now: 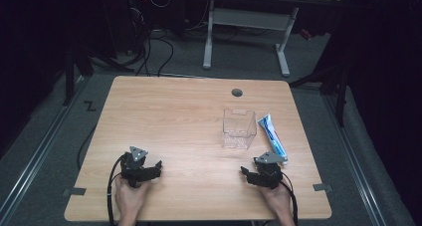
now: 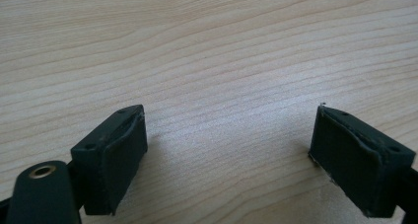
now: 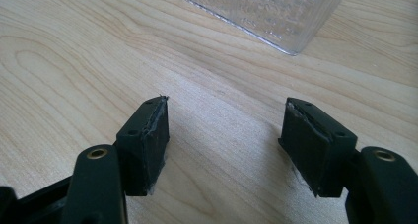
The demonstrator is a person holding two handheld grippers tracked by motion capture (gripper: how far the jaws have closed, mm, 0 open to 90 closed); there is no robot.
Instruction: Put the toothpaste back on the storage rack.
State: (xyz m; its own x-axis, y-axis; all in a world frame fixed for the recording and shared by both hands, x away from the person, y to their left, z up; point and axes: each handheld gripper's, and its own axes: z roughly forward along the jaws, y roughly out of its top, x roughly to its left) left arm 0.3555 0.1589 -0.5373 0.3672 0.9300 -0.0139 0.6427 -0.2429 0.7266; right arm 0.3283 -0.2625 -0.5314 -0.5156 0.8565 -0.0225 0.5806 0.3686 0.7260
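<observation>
A person holds the left gripper [image 1: 151,167] near the worktop's [image 1: 174,116] front edge, toward the front left corner, and the right gripper [image 1: 251,173] near the same edge toward the front right corner, the two well apart. In the left gripper view the black fingers [image 2: 111,160] stand spread wide with only bare wood grain between them, hovering just over the surface. In the right gripper view the right gripper's fingers [image 3: 145,145] are also spread, nothing pinched between them (just the pale wood below).

A clear plastic container [image 1: 239,129] stands upright on the right half of the worktop, roughly midway between front and back edges, beyond the right gripper and apart from it; its lower corner shows at the top of the right gripper view [image 3: 276,14]. Just beside the container, toward the right edge, lies a toothpaste tube [image 1: 272,138], white and blue, flat on the wood and running slantwise, its near end close to the right gripper. Whether tube and container touch is hard to tell from the high view. A dark round grommet [image 1: 237,92] sits near the back edge.
</observation>
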